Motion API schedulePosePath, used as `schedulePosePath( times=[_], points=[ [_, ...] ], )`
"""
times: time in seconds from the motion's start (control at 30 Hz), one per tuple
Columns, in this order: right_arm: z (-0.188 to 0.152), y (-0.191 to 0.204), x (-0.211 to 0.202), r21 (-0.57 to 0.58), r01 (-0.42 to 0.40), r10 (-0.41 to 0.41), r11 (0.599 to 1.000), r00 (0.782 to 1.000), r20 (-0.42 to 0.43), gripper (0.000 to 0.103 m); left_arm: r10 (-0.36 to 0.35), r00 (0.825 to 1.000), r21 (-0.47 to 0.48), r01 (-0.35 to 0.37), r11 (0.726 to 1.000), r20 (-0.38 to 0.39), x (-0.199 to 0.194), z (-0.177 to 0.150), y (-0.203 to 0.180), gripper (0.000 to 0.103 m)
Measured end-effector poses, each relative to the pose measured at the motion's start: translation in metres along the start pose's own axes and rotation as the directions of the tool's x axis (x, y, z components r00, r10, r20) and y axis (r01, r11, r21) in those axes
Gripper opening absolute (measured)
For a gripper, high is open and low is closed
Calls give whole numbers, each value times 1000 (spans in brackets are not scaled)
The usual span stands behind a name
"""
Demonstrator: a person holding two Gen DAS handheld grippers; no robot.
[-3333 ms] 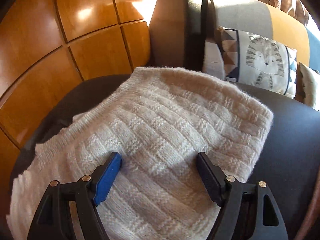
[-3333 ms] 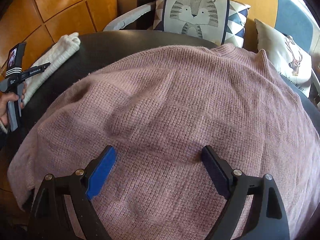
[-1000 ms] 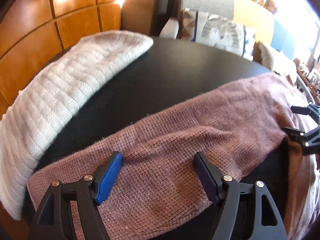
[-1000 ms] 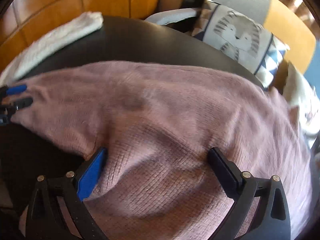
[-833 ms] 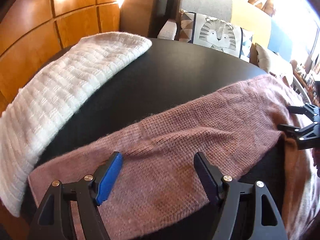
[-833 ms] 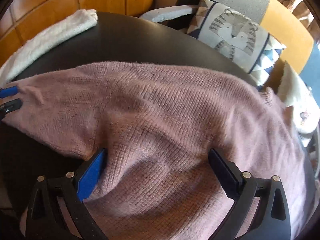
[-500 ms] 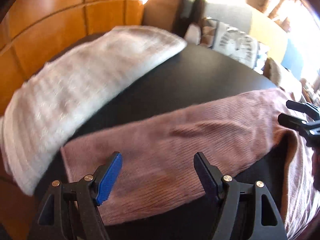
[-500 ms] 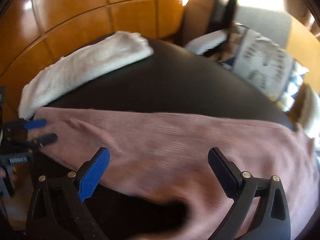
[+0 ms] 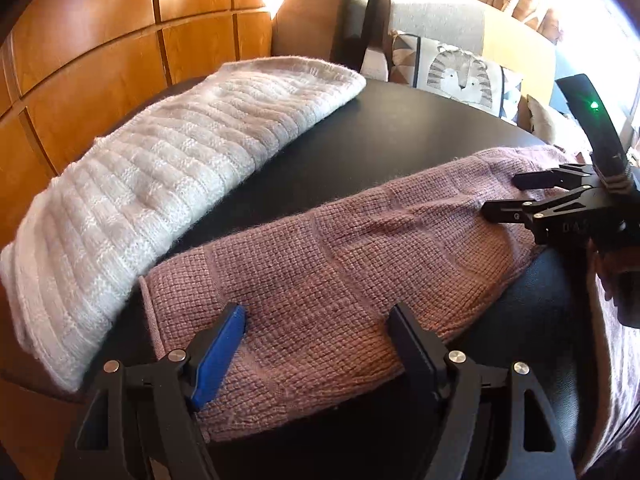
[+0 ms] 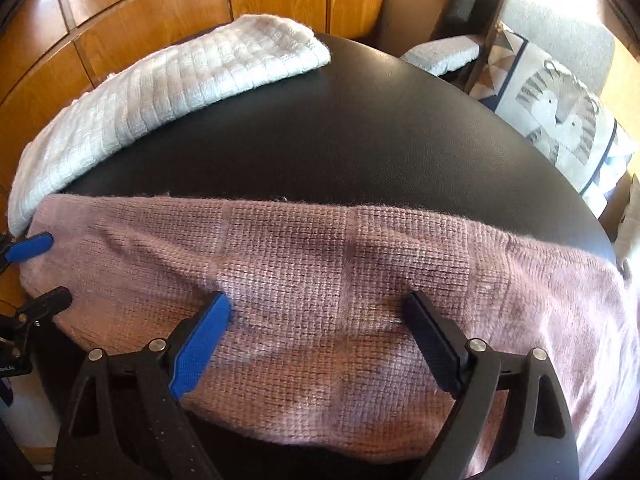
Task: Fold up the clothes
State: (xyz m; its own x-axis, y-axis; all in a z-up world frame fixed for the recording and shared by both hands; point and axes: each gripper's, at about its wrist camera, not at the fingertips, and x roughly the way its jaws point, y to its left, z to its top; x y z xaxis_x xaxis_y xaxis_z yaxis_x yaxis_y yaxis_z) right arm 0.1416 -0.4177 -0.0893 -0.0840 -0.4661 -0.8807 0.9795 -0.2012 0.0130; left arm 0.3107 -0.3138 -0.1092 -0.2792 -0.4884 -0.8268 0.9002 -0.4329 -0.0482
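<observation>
A mauve knit sweater [image 9: 340, 264] lies in a long band across the round black table [image 9: 400, 136]; it also shows in the right wrist view [image 10: 320, 264]. My left gripper [image 9: 316, 332] is open, its fingers resting over the sweater's left end. My right gripper [image 10: 320, 320] is open over the sweater's near edge further right; it shows from the side in the left wrist view [image 9: 516, 196]. The left gripper's fingertips [image 10: 36, 246] show at the left edge of the right wrist view.
A folded white knit sweater [image 9: 160, 184] lies along the table's far left edge, also in the right wrist view [image 10: 168, 84]. Wood panel wall [image 9: 100, 40] is behind it. Cushions with animal prints [image 9: 460, 76] sit on seating beyond the table.
The mauve sweater's left part has been drawn into a straighter band. Both grippers have moved in over its near edge and stayed open.
</observation>
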Motion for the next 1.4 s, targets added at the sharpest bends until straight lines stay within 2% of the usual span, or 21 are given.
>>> schedulePosePath(
  times=[0.1,0.23,0.33,0.43,0.53,0.63,0.7,0.8,0.9,1.0,1.1,1.13,1.2,1.3,1.4],
  points=[
    [-5,10,-14,0,-30,30,1000,999,30,91,-12,1000,-29,12,1000,4,-1,7,-1,77],
    [-22,28,-6,-82,-28,25,996,999,-35,91,13,1000,-19,-13,1000,-1,9,6,3,77],
    [-36,14,-32,-38,-61,62,997,998,18,91,22,1000,4,-22,1000,-1,10,7,1,78],
    [-51,-19,-68,43,-29,25,999,995,99,91,24,999,-35,-25,999,-23,10,13,-3,76],
    [-71,-56,-97,149,33,-54,988,988,143,91,-88,996,25,88,996,-26,10,21,-24,75],
    [-90,-78,-109,201,102,-131,974,982,134,91,-175,984,65,176,982,-25,9,30,-62,75],
    [-104,-90,-113,228,144,-174,963,978,117,91,-228,973,105,229,968,-19,6,38,-94,75],
    [-126,-99,-111,263,157,-186,952,978,92,91,-323,946,147,322,935,-17,7,57,-142,76],
    [-145,-105,-114,298,159,-191,941,978,82,91,-359,933,178,360,916,-39,23,73,-182,76],
    [-164,-116,-122,337,155,-193,929,977,84,91,-364,926,172,376,910,-97,51,83,-209,75],
    [-179,-126,-126,368,153,-196,917,977,84,91,-305,947,203,320,926,-101,70,86,-223,75],
    [-183,-130,-127,377,151,-196,914,977,83,91,-281,957,244,289,926,-70,73,87,-226,75],
    [-190,-136,-129,393,150,-197,907,977,81,91,-252,967,306,251,918,-35,79,90,-230,76],
    [-197,-143,-128,414,146,-193,898,978,74,91,-246,969,344,236,909,-15,88,102,-226,78],
    [-201,-148,-132,427,135,-186,894,979,81,91,-241,970,354,237,905,-34,91,113,-220,78]
  ],
)
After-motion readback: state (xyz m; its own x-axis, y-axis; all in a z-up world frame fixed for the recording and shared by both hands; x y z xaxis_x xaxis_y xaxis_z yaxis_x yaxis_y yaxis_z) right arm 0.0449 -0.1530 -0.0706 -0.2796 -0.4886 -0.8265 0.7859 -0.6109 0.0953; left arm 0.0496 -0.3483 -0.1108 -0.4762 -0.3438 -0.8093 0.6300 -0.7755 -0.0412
